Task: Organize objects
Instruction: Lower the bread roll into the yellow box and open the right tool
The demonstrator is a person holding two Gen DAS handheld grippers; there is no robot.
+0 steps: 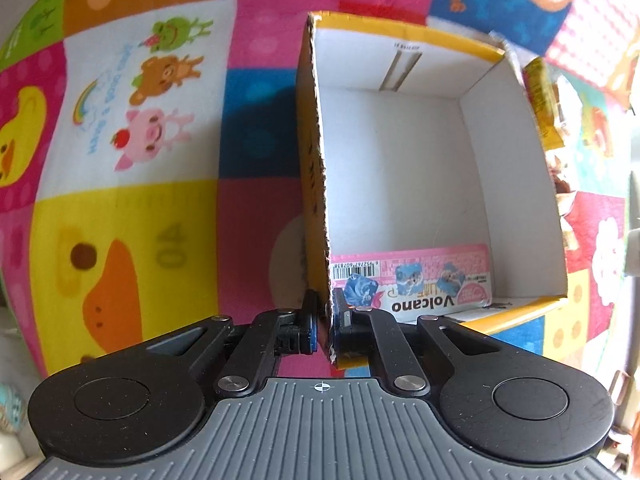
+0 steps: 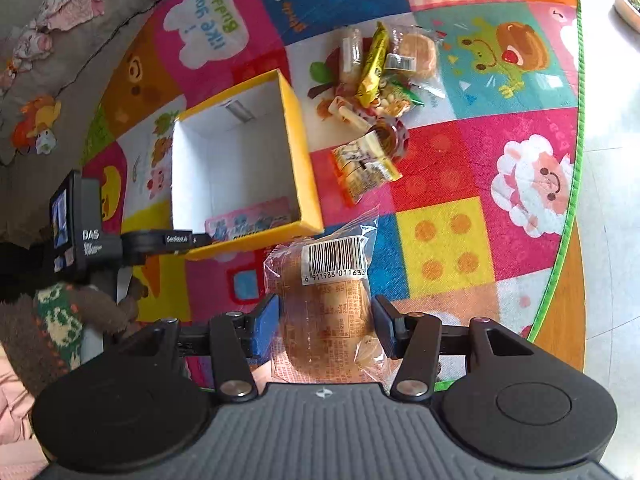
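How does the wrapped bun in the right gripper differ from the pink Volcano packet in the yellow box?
The wrapped bun is held off the mat between the right gripper's fingers; the pink Volcano packet lies flat on the floor of the yellow box. The bun is round and plump in clear wrap; the packet is flat, in printed pink wrap. Both bear a barcode.

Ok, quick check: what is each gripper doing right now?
Left gripper: shut on the side wall of the yellow cardboard box.
Right gripper: shut on a clear-wrapped bread bun.
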